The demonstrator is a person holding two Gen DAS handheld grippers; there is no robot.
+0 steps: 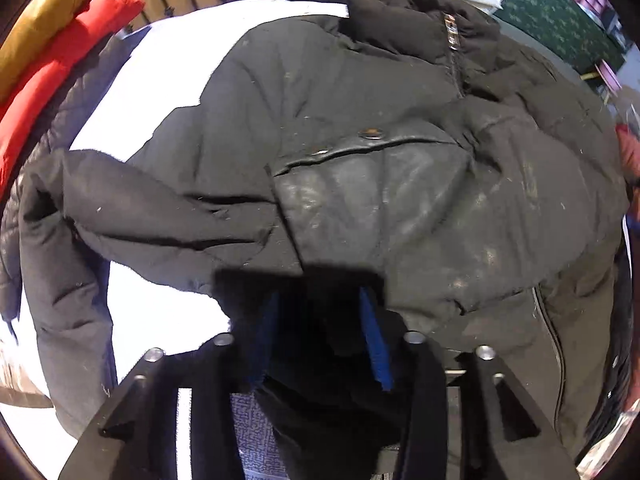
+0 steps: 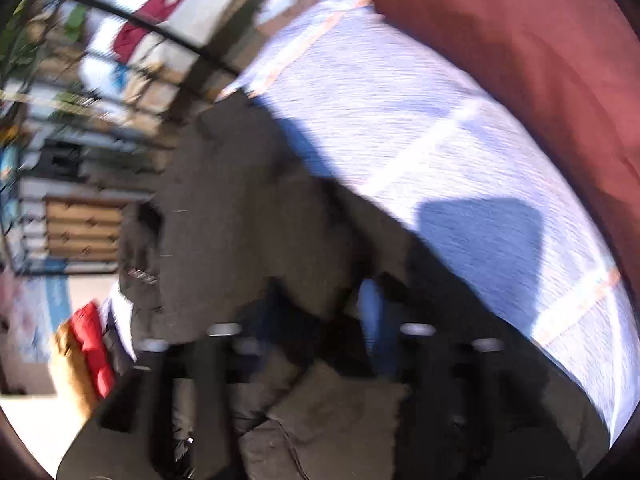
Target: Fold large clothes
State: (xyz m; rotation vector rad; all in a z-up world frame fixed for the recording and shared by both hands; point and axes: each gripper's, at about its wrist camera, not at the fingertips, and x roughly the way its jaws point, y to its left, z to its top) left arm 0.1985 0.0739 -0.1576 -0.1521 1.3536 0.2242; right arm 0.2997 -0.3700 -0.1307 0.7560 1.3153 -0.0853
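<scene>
White bedding lay under a black coat, spread flat for folding. Left gripper jaws were half open over its near hem; right gripper jaws, blurry, looked open too.

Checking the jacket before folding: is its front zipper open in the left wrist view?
No, the black jacket lies with its zipper closed up to the collar.

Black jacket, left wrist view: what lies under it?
Under the black jacket a white sheet shows at its upper left and below the sleeve. Whatever lies beneath the jacket's body is covered.
</scene>
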